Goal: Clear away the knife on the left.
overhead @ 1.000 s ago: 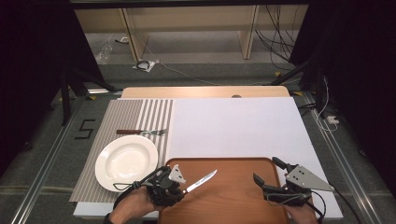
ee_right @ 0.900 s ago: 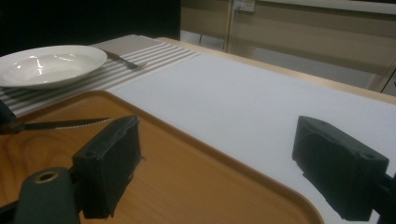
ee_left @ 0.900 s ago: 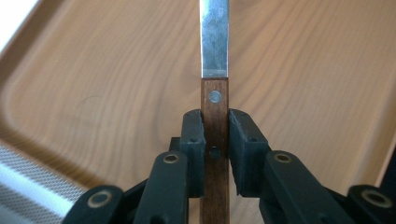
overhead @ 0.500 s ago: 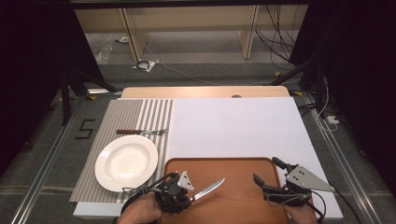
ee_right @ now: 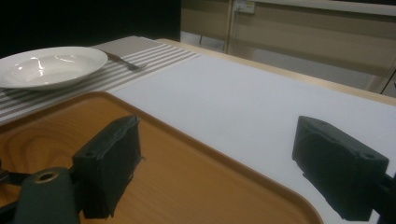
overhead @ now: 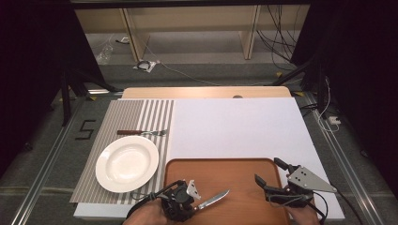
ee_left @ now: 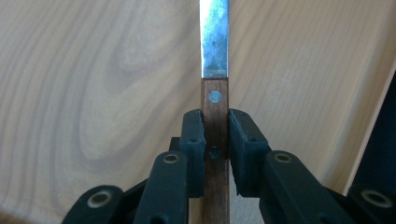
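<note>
A knife with a brown wooden handle (ee_left: 215, 121) and steel blade (ee_left: 214, 37) is clamped between the jaws of my left gripper (ee_left: 215, 135). In the high view the left gripper (overhead: 190, 201) hovers over the near left corner of the wooden tray (overhead: 234, 171), and the knife (overhead: 213, 199) points right and away across it. My right gripper (overhead: 270, 171) rests at the tray's right edge, open with nothing between its jaws. In the right gripper view the right gripper (ee_right: 224, 163) spans the tray's rim (ee_right: 196, 140).
A white plate (overhead: 126, 163) sits on a striped placemat (overhead: 141, 112) left of the tray, with a fork (overhead: 141, 133) lying beyond it. A white sheet (overhead: 234, 126) covers the table's middle and right. The plate (ee_right: 51, 65) and fork (ee_right: 123, 60) also appear in the right gripper view.
My left hand has carried the knife toward the near edge of the table and slightly right. The right gripper has stayed where it was.
</note>
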